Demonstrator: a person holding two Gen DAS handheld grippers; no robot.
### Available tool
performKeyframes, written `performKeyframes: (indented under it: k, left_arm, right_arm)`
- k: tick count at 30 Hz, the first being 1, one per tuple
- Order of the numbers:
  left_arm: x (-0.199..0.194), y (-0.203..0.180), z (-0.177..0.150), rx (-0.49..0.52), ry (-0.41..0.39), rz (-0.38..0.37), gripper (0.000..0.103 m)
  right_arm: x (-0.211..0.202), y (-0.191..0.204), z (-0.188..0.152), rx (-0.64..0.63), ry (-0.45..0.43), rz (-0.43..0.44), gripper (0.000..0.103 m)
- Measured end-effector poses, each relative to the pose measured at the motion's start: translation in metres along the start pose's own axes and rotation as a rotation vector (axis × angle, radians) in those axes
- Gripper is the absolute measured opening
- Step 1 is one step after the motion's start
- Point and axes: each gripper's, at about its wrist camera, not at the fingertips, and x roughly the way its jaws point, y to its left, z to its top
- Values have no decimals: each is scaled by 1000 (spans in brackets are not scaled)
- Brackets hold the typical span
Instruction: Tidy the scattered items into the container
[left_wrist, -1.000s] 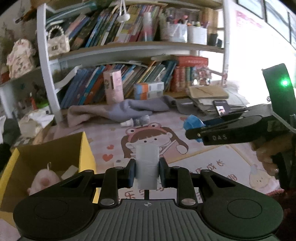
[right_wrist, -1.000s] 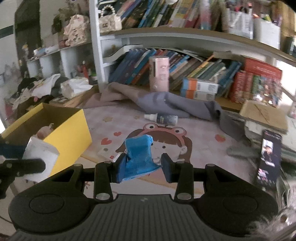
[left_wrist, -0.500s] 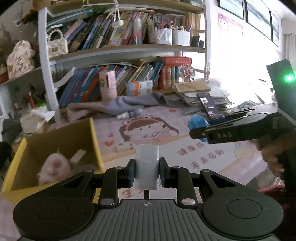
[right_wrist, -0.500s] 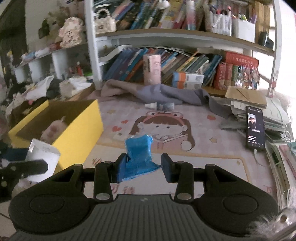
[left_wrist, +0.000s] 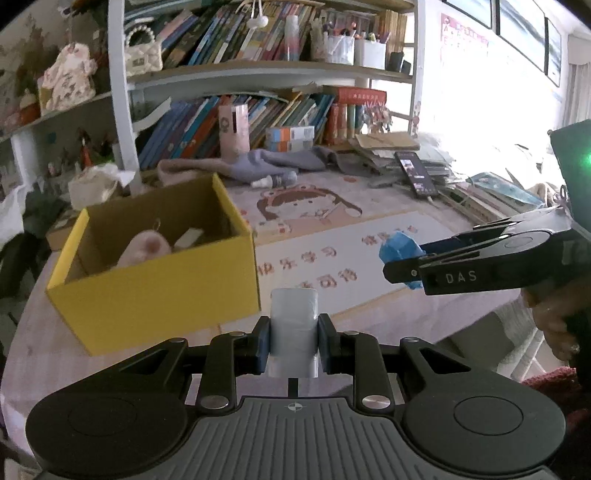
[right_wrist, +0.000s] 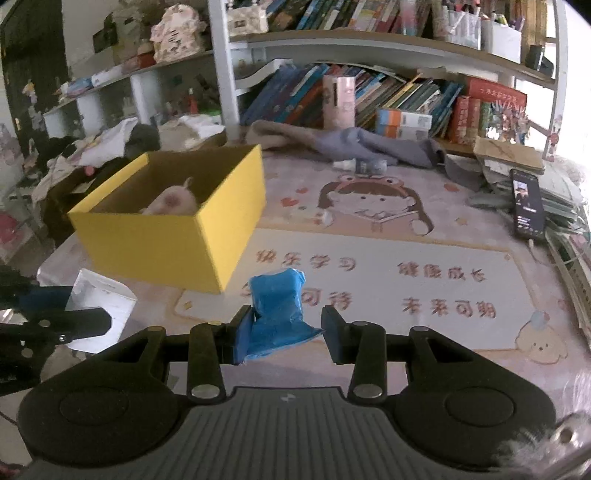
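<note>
Both hands loaded, short of the yellow box

Yellow box (left_wrist: 155, 291) at left, open-topped, a pink plush (left_wrist: 142, 251) already inside. Left gripper (left_wrist: 293, 341) clamped on a white packet (left_wrist: 293, 321), near the box's front wall. Right gripper (right_wrist: 286, 334) pinching a blue packet (right_wrist: 277, 306), well right of the box. Best to carry each clear above the rim, then part the fingers over bare floor beside the plush, one hand at a time so they don't clash
</note>
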Motion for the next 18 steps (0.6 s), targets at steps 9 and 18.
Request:
performKeyframes:
  k: [9,18]
  left_arm:
    - [-11,9,-14,-1,20,-12,25]
    - [-21,24,-18,-39,11,30,25]
  right_arm:
    - [-3,31,-11,-25,40,50,38]
    - [1,55,-10,-98,56,115,38]
